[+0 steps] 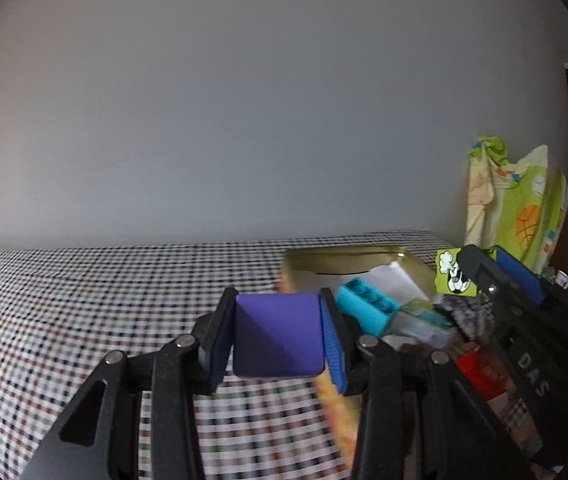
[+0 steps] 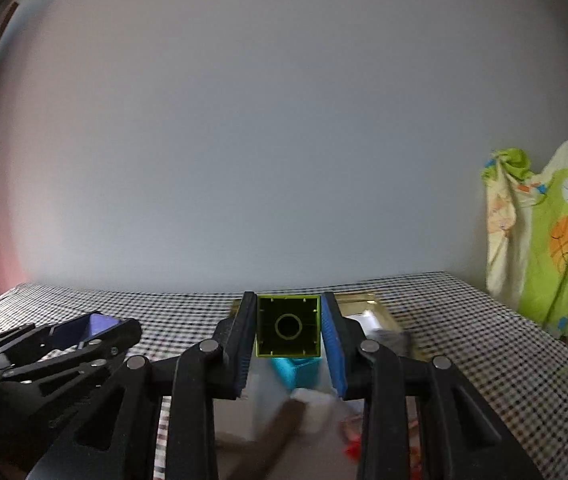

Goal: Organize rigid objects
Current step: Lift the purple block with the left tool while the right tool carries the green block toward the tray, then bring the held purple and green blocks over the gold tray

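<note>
Left wrist view
Left tongs [image 1: 278, 336]: pinching a purple block [image 1: 278, 336] between both pads, holding it above the checked cloth [image 1: 64, 300].
Purple block: sitting square in the grip, smooth face toward the camera, just left of the tin [image 1: 343, 258].
Tin: lying open on the cloth, gold rim showing, holding a white box [image 1: 393, 280] and a cyan brick [image 1: 367, 306] tilting against its near edge.
Right tongs [image 1: 471, 268]: reaching in from the right over the clutter, gripping a green block [image 1: 449, 272] with a football print.
Background: hanging beside the wall at far right, a green printed fabric [image 1: 519, 208].

Right wrist view
Right tongs [image 2: 288, 326]: clamping the green block [image 2: 288, 326], hollow underside facing the camera, round tube showing inside.
Cyan brick [image 2: 297, 372]: lying right below the green block, blurred.
Tin [image 2: 367, 306]: resting on the cloth [image 2: 483, 340] just behind the right pad.
Left tongs [image 2: 96, 330]: entering at lower left, carrying the purple block [image 2: 102, 325].
Foreground: blurring too much to name the white and red bits.
</note>
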